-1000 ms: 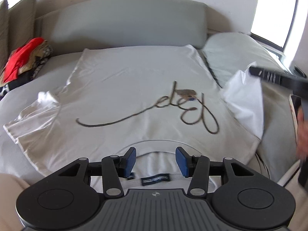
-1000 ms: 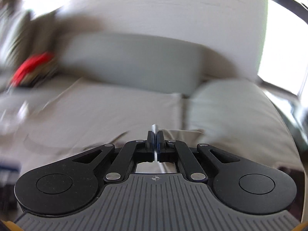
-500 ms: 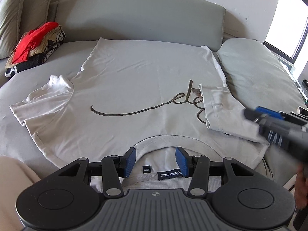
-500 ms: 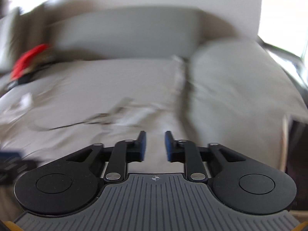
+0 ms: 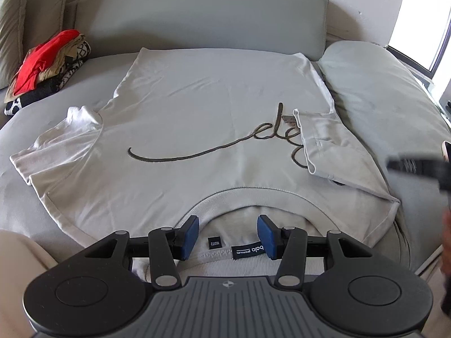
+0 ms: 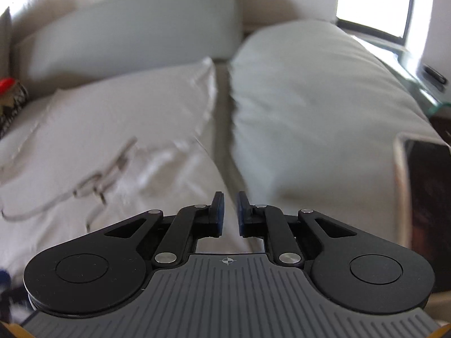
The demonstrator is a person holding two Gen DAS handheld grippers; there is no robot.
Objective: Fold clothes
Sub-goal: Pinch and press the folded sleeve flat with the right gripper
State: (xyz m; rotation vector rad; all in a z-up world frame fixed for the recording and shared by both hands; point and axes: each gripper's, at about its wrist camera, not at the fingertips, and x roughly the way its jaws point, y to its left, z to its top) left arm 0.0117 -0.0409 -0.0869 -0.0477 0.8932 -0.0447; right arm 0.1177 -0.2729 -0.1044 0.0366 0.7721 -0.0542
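Observation:
A pale grey T-shirt (image 5: 197,118) with dark script lettering lies flat, front up, on a grey sofa. Its right sleeve (image 5: 332,146) is folded in over the chest and covers the end of the lettering. The other sleeve (image 5: 56,146) lies spread out at the left. My left gripper (image 5: 229,235) hovers open over the collar and its labels, with nothing between its blue pads. My right gripper (image 6: 229,211) stands a narrow gap open and empty, over the shirt's right edge (image 6: 197,140). In the left wrist view it is a blur at the right (image 5: 417,166).
A big grey cushion (image 5: 380,90) lies right of the shirt. A pile of folded clothes with a red one on top (image 5: 48,67) sits at the back left. The sofa backrest (image 5: 211,19) runs behind. A flat dark phone-like thing (image 6: 422,197) rests at the far right.
The right gripper held the right sleeve up, laid it over the chest, let go and opened. It has since drawn back to the right. The left gripper has stayed open over the collar.

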